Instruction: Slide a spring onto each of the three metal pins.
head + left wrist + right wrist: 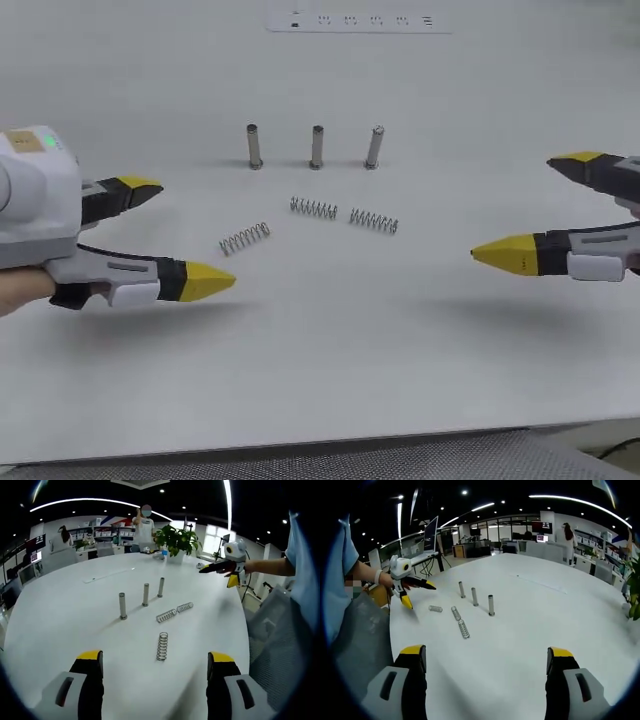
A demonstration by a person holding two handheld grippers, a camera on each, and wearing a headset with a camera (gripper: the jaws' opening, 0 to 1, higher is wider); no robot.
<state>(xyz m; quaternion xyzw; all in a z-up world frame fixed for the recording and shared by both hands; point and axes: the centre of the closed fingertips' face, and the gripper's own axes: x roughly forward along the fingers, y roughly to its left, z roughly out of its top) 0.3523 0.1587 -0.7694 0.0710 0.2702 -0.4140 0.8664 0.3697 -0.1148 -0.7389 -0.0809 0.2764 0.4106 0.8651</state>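
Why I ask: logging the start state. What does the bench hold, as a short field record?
pins: left pin, middle pin, right pin; upright in a row, all bare
springs: left spring, middle spring, right spring; lying on the table, none on a pin
left tool: open, empty, left of the springs
right tool: open, empty, right of the springs
progress: nothing fitted yet

No text, label, brand, number or sign can be read; the small dark marks on the power strip [358, 20] are too fine to make out as characters; the lit screen [540, 526] far across the room is too blurred to read.
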